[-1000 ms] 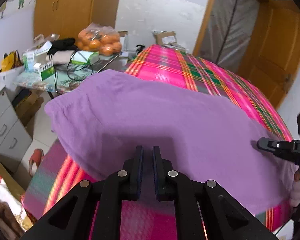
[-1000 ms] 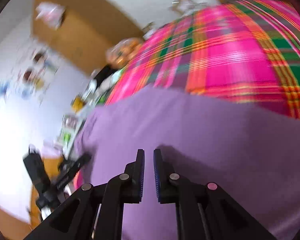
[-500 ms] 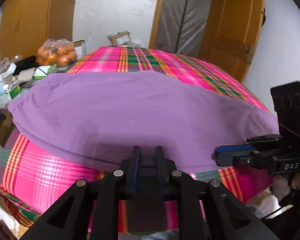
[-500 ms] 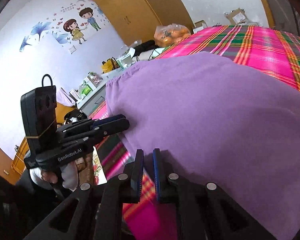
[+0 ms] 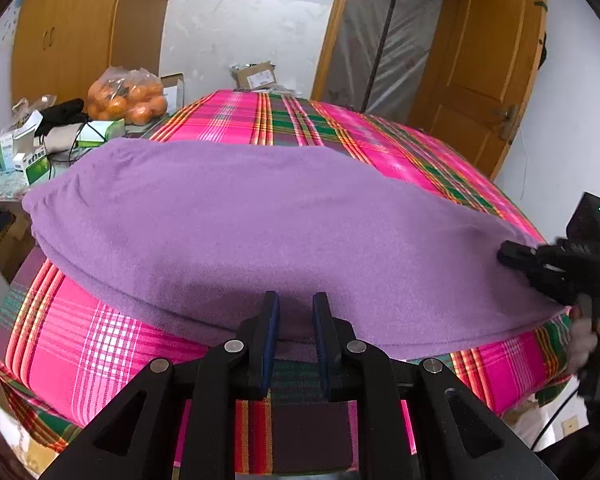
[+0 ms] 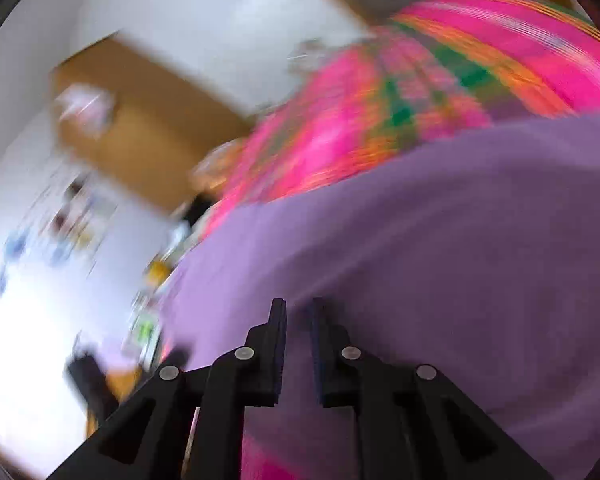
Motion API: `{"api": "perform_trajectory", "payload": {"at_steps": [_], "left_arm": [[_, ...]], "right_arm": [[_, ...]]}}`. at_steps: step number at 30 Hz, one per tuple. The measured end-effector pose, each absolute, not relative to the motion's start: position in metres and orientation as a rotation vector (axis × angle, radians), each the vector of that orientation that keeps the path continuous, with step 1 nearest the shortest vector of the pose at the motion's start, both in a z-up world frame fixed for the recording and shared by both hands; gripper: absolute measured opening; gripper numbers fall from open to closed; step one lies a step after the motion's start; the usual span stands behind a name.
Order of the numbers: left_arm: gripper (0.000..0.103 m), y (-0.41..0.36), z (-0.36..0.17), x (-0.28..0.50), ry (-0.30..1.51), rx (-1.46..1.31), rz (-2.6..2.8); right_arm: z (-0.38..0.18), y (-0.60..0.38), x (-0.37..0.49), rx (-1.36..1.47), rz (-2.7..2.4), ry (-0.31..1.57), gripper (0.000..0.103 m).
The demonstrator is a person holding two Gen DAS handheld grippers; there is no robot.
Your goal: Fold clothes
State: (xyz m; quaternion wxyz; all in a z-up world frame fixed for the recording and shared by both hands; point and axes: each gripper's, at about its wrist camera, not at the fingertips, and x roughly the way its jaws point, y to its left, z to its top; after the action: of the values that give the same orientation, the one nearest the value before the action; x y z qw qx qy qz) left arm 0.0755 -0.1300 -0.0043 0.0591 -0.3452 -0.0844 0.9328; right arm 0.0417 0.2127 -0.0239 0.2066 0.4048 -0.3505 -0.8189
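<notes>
While the purple garment (image 5: 268, 232) lies spread across the near part of the bed (image 5: 380, 136), folded into a long band that runs from the left edge to the right edge, its far side leaves the pink, green and orange plaid bedcover (image 5: 244, 120) bare. The left hand-held gripper (image 5: 296, 320) sits at the garment's near hem, its two blue-padded fingers (image 5: 269, 332) standing a little apart with the cloth edge and a strip of plaid showing in the gap; they do not press on the fabric. At the right end of the garment the right hand-held gripper (image 5: 508, 258) reaches in from the right, its dark tip lying on the purple cloth near the corner, and a hand (image 5: 584, 340) grasps its handle below. Seen from the right wrist, that gripper's jaws are closing over the garment, with a narrow slit left between them and purple cloth just beyond the tips; the view is heavily blurred, so whether cloth is pinched cannot be told. To the far left of the bed a cluttered worktop (image 5: 4, 188) carries small green and white boxes (image 5: 32, 160), a black cable and a clear bag of oranges (image 5: 128, 96). A wooden wardrobe (image 5: 80, 32) stands behind it, and a wooden door (image 5: 484, 64) stands open on the far right.
</notes>
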Motion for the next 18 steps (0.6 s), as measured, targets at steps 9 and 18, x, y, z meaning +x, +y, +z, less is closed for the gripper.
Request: {"api": "perform_trajectory", "payload": {"at_steps": [9,18], "left_arm": [[0.017,-0.131,-0.006,0.074,-0.244,-1.031,2.827],[0.017,-0.135,-0.008,0.076,-0.263,-1.008,2.817]], "right_arm": [[-0.015,0.233,0.018,1.112,-2.377,-1.180,0.018],[-0.031,0.271,-0.015,1.192,-2.479,-1.314,0.000]]}}
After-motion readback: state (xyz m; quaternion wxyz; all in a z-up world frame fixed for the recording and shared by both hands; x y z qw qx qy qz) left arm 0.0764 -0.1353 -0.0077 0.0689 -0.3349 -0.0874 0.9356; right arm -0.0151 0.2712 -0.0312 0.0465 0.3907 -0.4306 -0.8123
